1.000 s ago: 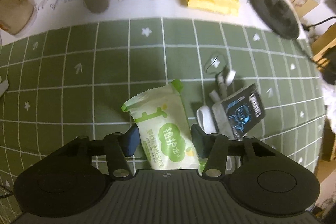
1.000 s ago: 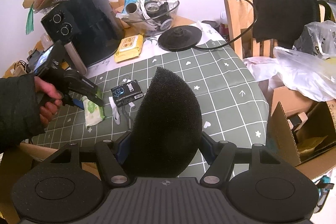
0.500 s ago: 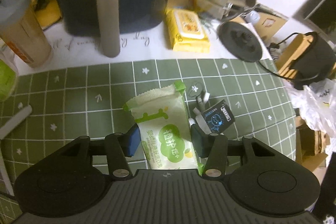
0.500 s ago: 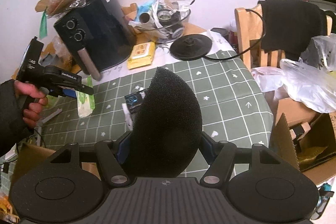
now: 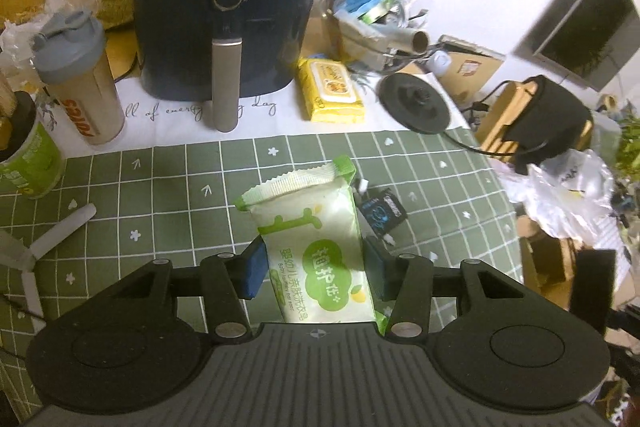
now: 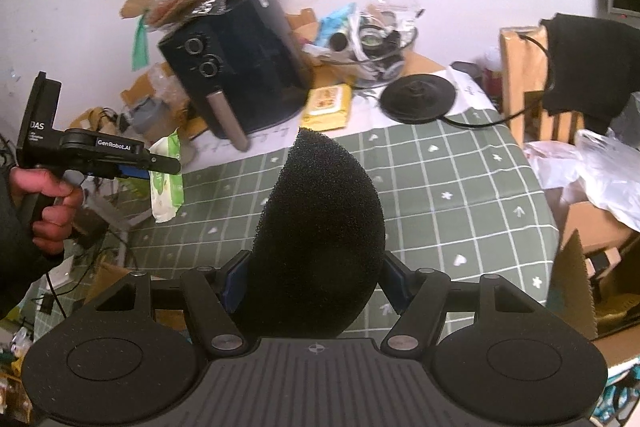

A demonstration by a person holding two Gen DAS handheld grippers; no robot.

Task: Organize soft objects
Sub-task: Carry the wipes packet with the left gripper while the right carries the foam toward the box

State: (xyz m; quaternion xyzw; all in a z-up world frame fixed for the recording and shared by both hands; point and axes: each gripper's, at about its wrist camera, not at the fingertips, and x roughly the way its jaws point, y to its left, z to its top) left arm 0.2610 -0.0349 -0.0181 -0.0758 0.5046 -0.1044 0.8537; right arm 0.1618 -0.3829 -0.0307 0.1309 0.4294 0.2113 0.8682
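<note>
My left gripper (image 5: pixel 314 263) is shut on a white and green soft packet (image 5: pixel 312 239), held in the air well above the green checked tablecloth (image 5: pixel 160 195). The right wrist view shows that same packet (image 6: pixel 166 183) hanging from the left gripper (image 6: pixel 160 167) at the table's left side, with a hand (image 6: pixel 44 203) on the grip. My right gripper (image 6: pixel 314 281) is shut on a black foam sponge (image 6: pixel 320 239), a rounded dome that sticks up between its fingers and hides the table behind it.
A black air fryer (image 5: pixel 232 7) stands at the back, a yellow wipes pack (image 5: pixel 330 91) and a black kettle base (image 5: pixel 416 103) beside it. A shaker bottle (image 5: pixel 80 79) and a green tub (image 5: pixel 28 155) stand at the left. A small black pouch (image 5: pixel 382 211) lies on the cloth. Bags and cardboard boxes (image 6: pixel 580 275) crowd the right.
The left gripper has lifted the packet off the cloth and carried it up and leftward. The right gripper has risen a little with the sponge still in it.
</note>
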